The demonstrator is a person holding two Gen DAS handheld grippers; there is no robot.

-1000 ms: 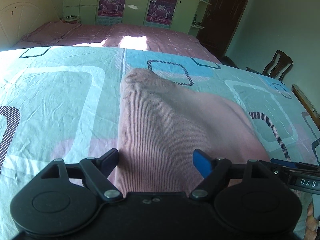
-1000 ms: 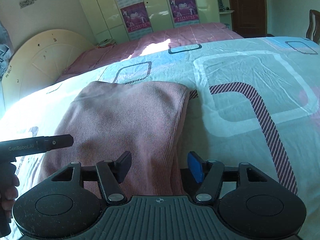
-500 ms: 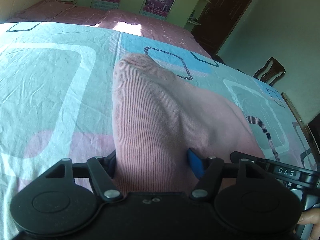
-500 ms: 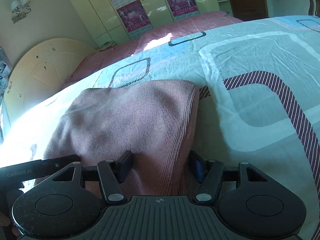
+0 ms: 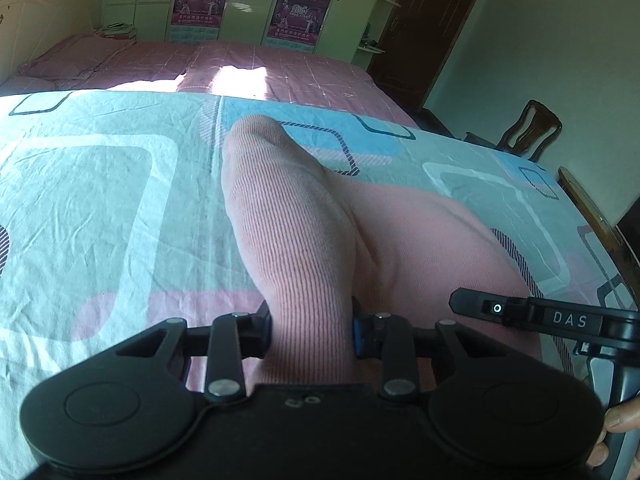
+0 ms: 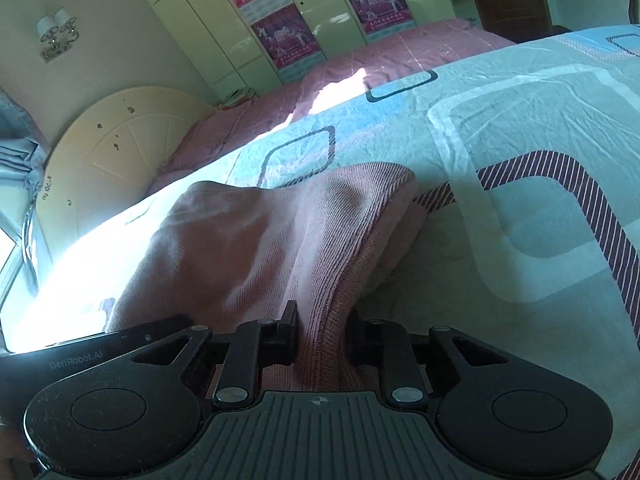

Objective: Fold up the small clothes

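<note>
A pink ribbed knit garment (image 5: 296, 232) lies on the patterned bed sheet (image 5: 100, 184). My left gripper (image 5: 312, 328) is shut on the garment's near left edge and lifts it into a ridge. My right gripper (image 6: 322, 334) is shut on the near right edge of the same garment (image 6: 256, 240), which rises off the sheet (image 6: 520, 184) there. The far edge of the garment still rests on the bed. Each gripper shows at the side of the other's view.
A second bed with a pink cover (image 5: 240, 60) lies beyond. Wardrobe doors with posters (image 5: 296, 12) stand at the back. A wooden chair (image 5: 528, 128) and a dark door (image 5: 424, 28) are at the right. A cream headboard (image 6: 116, 148) is at the left.
Both grippers came down onto the garment's near edge, closed on it, and began lifting it off the sheet.
</note>
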